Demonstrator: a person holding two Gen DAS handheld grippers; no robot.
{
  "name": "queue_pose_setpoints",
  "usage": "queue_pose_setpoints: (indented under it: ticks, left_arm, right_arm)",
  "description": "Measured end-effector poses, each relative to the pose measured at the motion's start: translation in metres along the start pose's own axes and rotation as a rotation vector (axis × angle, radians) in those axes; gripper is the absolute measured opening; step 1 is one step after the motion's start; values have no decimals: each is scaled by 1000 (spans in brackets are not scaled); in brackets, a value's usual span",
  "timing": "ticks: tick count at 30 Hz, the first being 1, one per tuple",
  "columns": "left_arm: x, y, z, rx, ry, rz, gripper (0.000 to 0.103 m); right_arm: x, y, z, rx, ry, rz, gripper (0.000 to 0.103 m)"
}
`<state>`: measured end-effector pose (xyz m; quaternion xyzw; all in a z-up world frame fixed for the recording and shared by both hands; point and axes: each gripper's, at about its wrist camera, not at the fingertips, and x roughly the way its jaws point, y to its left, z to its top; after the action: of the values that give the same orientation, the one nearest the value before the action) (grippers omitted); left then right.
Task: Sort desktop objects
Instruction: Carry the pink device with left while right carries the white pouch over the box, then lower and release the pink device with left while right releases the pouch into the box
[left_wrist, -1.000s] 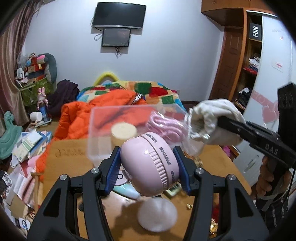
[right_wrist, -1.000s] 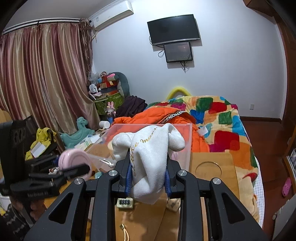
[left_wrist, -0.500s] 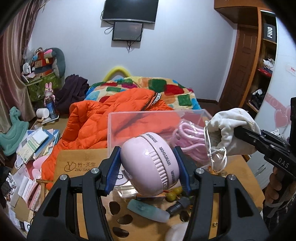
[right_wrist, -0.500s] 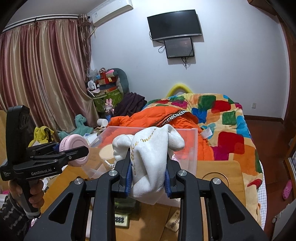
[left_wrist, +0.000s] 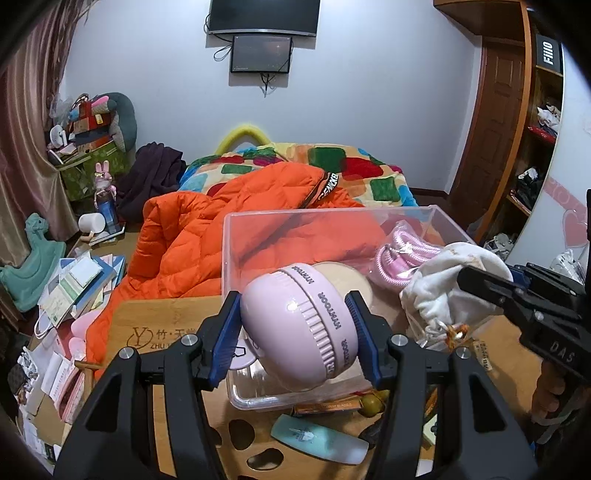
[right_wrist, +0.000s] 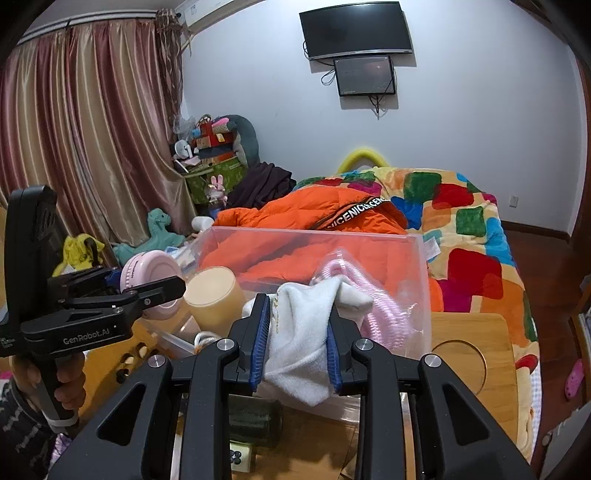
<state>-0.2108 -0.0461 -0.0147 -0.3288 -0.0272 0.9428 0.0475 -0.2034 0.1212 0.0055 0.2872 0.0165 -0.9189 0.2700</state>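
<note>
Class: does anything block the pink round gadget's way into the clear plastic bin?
Nothing visible does: the left gripper holds the pink round gadget over the open clear plastic bin.

Box floor (left_wrist: 258, 400) behind pink timer (left_wrist: 306, 328)

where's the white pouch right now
The white pouch is clamped in the right tool, over the clear bin, beside the pink cable.
</note>
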Motion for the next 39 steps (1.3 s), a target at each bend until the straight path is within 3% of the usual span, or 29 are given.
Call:
queue_pose_setpoints:
  ticks: [9,13,21,28,32,39]
  left_arm:
    - [3,-8,-4,39,-2,35,57]
    - [3,-11,-7,53,8,33,61]
    - [-3,-18,-12,70,13,40,62]
    - [-26,-28,-17,109,-24,57,78]
    - [-45,-37,-21,138,-57,76,91]
    - [-75,-48,-32,166,-98,90,95]
  right_arm:
    - [9,16,-7,-77,33,-42,25]
    - [6,21,-8,-101,26,-53,38]
    - [-10,34,-9,-161,-9,-95,54]
    - [-33,35,-13,-154,-48,-122,72]
    - [-49,37,-18,-149,-58,-133,76]
    - [-87,40,-33,-127,-81,-139,81]
